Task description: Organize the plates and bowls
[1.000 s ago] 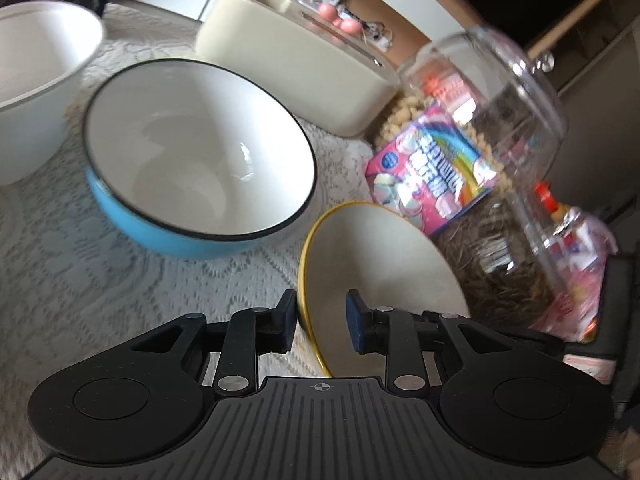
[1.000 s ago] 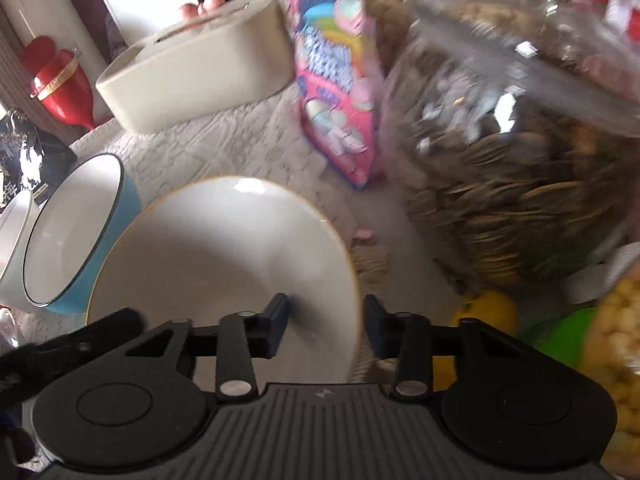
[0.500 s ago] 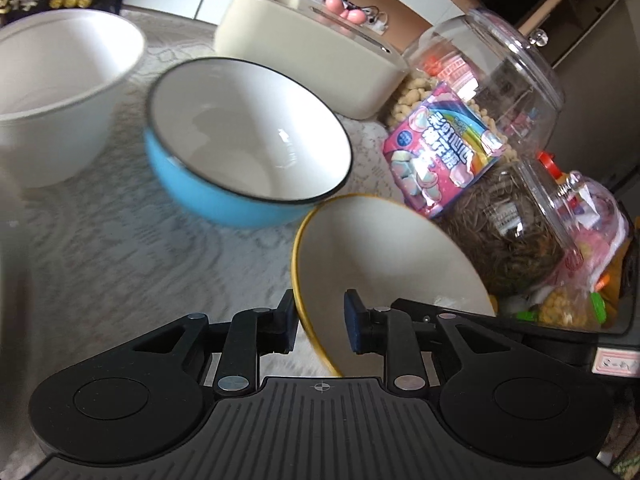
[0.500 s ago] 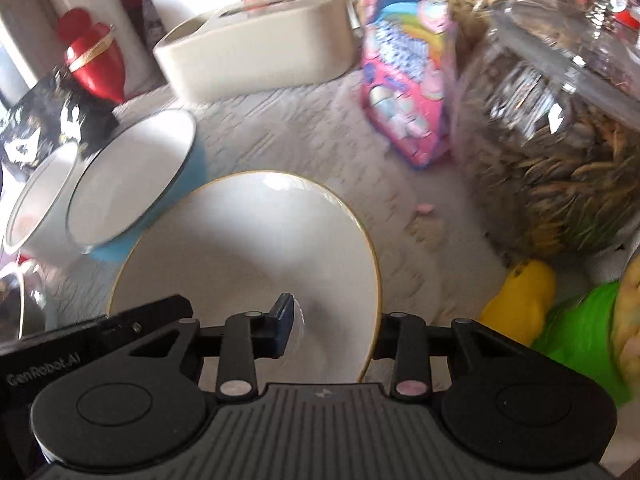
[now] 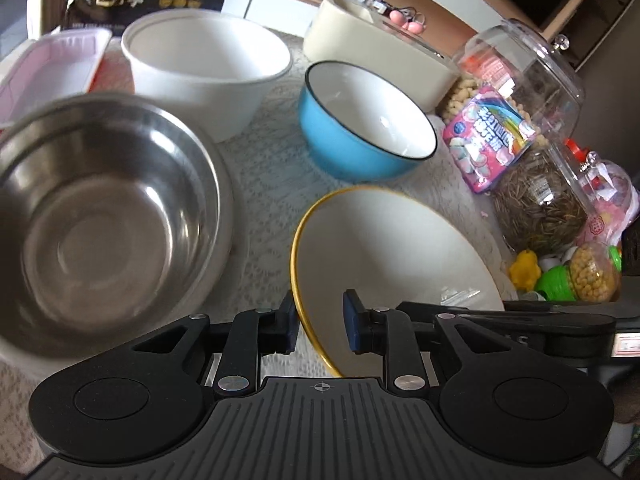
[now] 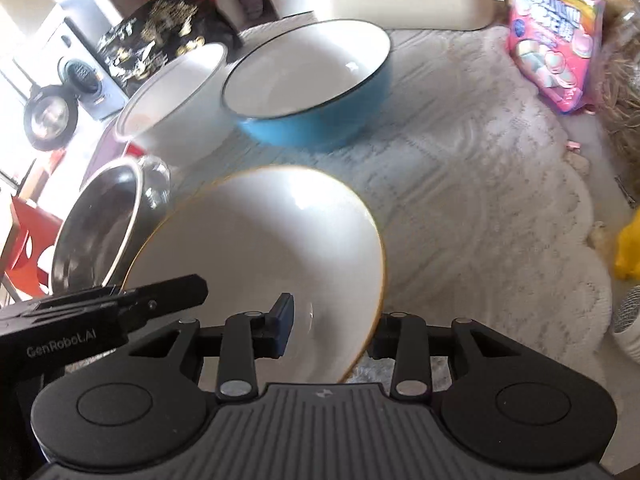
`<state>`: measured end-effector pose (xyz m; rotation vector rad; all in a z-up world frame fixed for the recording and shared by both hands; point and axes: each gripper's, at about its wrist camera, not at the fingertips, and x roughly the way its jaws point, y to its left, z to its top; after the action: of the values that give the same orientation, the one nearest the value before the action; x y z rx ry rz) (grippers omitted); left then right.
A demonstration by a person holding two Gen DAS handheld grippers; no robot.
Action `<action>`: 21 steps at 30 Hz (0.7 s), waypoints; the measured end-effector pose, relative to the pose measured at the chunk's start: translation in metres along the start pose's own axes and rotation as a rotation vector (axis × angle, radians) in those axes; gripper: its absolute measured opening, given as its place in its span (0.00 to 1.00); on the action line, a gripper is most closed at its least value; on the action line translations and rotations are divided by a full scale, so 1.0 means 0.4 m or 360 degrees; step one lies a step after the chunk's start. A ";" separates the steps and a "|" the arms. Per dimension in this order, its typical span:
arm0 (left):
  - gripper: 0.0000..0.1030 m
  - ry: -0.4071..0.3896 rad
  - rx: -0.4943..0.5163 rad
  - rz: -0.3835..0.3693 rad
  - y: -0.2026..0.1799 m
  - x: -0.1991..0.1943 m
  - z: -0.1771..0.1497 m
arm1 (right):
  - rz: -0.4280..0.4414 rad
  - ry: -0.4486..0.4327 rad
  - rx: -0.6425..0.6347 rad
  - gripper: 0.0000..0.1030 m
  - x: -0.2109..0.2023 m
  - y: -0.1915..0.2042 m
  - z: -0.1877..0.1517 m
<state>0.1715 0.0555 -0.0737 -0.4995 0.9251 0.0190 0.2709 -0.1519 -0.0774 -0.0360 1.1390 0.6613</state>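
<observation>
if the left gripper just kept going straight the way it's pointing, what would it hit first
Probably nothing new: the left gripper already straddles the rim of the yellow-rimmed white bowl. Straight beyond it lies the blue bowl with a white inside, though depth is unclear.

Blue bowl [image 5: 362, 136], yellow-rimmed wht bowl [image 5: 394, 248]

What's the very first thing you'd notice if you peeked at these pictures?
The big white bowl with the yellow rim, right up front, with the left gripper and the right gripper each clamped on one side of its rim. Next, the shiny steel bowl to its left and the bright blue bowl behind it on the lace tablecloth. Colourful snack jars crowd the right edge.
</observation>
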 end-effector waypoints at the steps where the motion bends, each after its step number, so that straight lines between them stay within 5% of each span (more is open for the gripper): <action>1: 0.25 0.0004 0.0002 -0.0005 -0.001 0.000 -0.002 | -0.0029 -0.0005 -0.0019 0.35 0.005 0.006 -0.002; 21: 0.25 0.0015 0.0015 -0.0126 -0.005 0.003 -0.009 | -0.0143 -0.0060 0.0026 0.36 0.012 -0.009 -0.006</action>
<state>0.1699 0.0520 -0.0759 -0.5274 0.9136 -0.0593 0.2717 -0.1534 -0.0836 -0.0602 1.1001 0.5709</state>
